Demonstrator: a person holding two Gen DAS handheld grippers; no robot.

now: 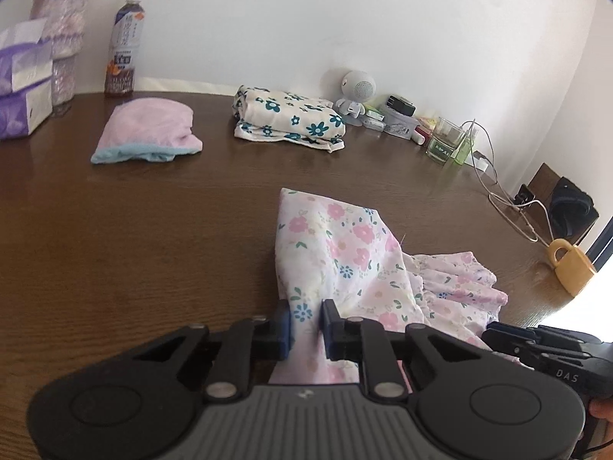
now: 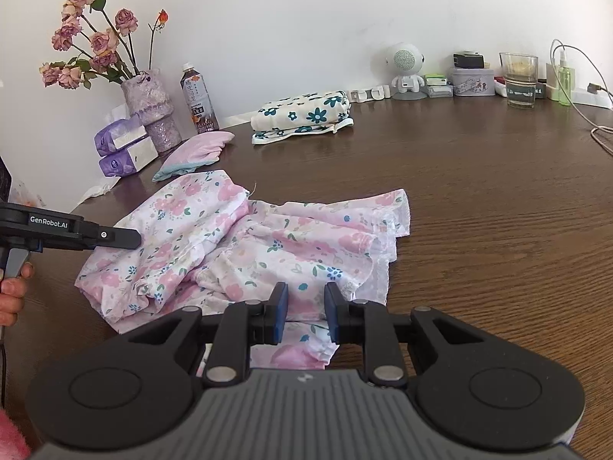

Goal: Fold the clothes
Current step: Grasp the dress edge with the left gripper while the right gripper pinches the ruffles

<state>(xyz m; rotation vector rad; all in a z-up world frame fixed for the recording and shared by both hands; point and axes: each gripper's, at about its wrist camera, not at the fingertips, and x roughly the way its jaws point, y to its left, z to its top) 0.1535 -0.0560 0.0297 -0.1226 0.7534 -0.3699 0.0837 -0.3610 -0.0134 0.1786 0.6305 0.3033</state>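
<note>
Brown worktop (image 2: 498,199): left tool (image 1: 306,320) pinching pink floral garment (image 2: 237,237), right tool (image 2: 305,308) spread over its 6 o'clock hem; pull flat, match edges

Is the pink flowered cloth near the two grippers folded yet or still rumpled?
Still rumpled. The pink floral garment lies bunched and creased on the brown wooden table, unlike the neatly folded blue-flowered cloth behind it.

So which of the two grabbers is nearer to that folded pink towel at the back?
Left. The left gripper sits at the pink floral garment's left part, the side where the pink towel lies. The right gripper is at the garment's near right part, farther away.
</note>
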